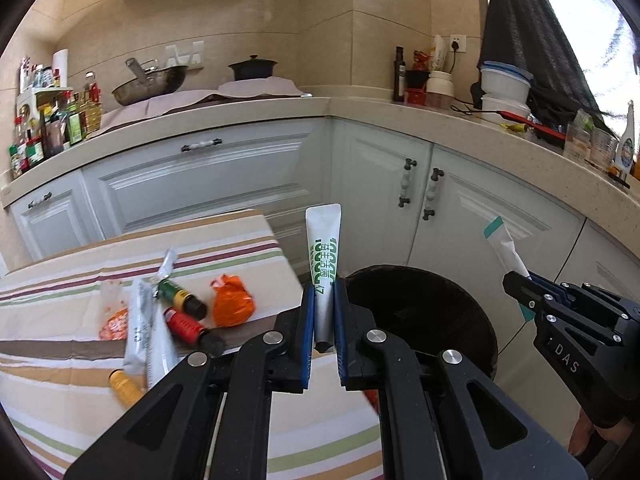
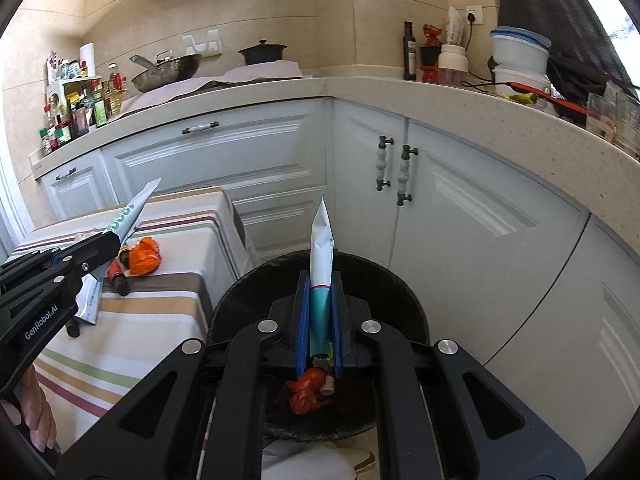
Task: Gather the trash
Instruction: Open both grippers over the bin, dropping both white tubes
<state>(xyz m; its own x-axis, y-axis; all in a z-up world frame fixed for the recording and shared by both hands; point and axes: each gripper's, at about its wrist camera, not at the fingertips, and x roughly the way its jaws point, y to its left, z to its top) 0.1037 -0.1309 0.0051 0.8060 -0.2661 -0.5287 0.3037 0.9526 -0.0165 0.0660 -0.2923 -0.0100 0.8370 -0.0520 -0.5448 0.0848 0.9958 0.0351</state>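
Holding a white-and-green tube clamped upright, the left gripper stands at the table's edge, the black bin just to its right. The right gripper grips a teal-ended tube, long axis forward, directly above the bin mouth, so it is nearer for dropping.

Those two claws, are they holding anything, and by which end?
Left claw pinches a white, green-lettered tube near its lower end. Right claw pinches a white and teal tube by its teal lower end.
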